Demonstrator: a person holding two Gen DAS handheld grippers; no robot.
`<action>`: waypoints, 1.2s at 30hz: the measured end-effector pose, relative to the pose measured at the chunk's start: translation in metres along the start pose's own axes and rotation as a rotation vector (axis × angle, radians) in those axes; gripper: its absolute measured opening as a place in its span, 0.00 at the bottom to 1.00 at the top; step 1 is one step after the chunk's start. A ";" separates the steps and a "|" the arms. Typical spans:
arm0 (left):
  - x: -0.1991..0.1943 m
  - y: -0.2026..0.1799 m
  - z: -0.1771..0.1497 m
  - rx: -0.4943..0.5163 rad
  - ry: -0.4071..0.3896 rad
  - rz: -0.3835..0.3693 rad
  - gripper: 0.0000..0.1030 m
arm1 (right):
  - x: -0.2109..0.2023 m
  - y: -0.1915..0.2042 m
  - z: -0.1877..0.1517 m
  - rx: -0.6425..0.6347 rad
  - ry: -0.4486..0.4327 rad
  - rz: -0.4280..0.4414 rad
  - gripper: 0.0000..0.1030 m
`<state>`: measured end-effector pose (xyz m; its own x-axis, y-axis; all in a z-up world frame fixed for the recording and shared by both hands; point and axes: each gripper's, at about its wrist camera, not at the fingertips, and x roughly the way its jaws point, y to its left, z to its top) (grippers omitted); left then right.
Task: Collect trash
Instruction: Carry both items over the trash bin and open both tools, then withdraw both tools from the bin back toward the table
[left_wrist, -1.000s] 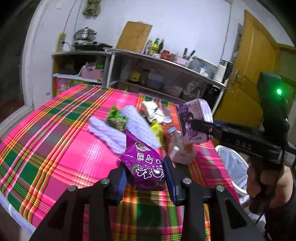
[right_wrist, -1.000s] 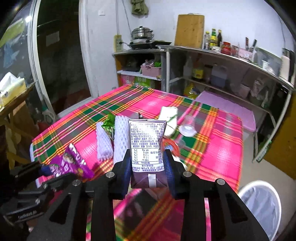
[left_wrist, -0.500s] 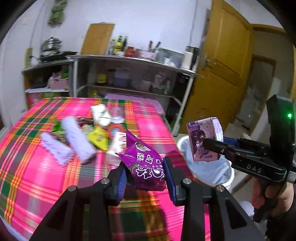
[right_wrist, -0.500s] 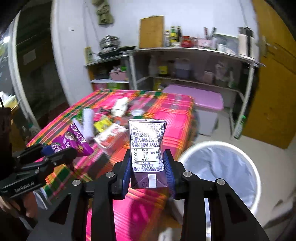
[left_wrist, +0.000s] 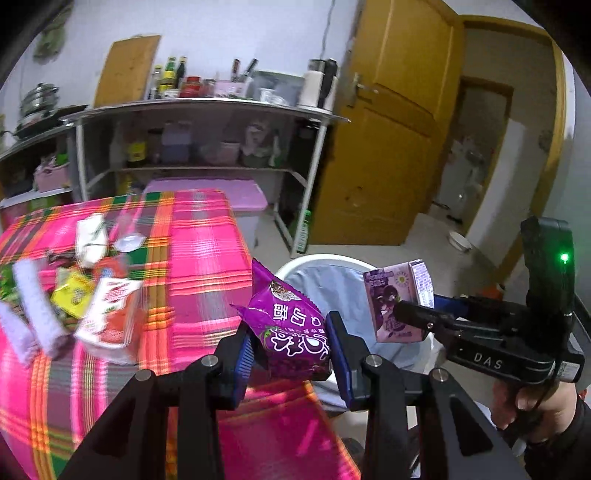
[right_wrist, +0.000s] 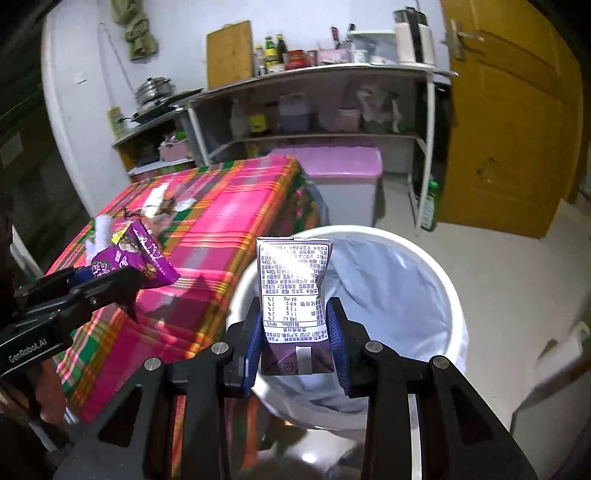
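Observation:
My left gripper is shut on a purple snack bag at the table's right edge, next to the white trash bin. My right gripper is shut on a purple drink carton, held over the near rim of the bin, which has a pale blue liner. The carton also shows in the left wrist view, and the snack bag shows in the right wrist view.
The table with a pink plaid cloth holds more trash: a red and white carton, a yellow packet, white foam sleeves. Metal shelves, a pink-lidded box and a yellow door stand behind.
Both grippers have swung right, away from the table's middle towards the bin. The carton now hangs over the bin's rim and the snack bag is at the table edge.

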<state>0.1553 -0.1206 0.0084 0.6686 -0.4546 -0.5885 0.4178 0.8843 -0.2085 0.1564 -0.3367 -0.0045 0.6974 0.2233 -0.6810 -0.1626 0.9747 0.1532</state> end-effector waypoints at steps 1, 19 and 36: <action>0.008 -0.005 0.002 0.006 0.013 -0.010 0.37 | 0.002 -0.006 -0.001 0.009 0.005 -0.006 0.34; 0.069 -0.018 0.008 -0.041 0.116 -0.086 0.50 | 0.018 -0.037 -0.007 0.076 0.030 -0.030 0.49; -0.016 -0.006 -0.001 -0.047 -0.021 0.011 0.51 | -0.046 0.016 -0.007 0.009 -0.102 0.007 0.49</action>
<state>0.1418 -0.1182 0.0185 0.6860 -0.4468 -0.5742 0.3813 0.8929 -0.2393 0.1169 -0.3316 0.0246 0.7634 0.2292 -0.6039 -0.1617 0.9730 0.1649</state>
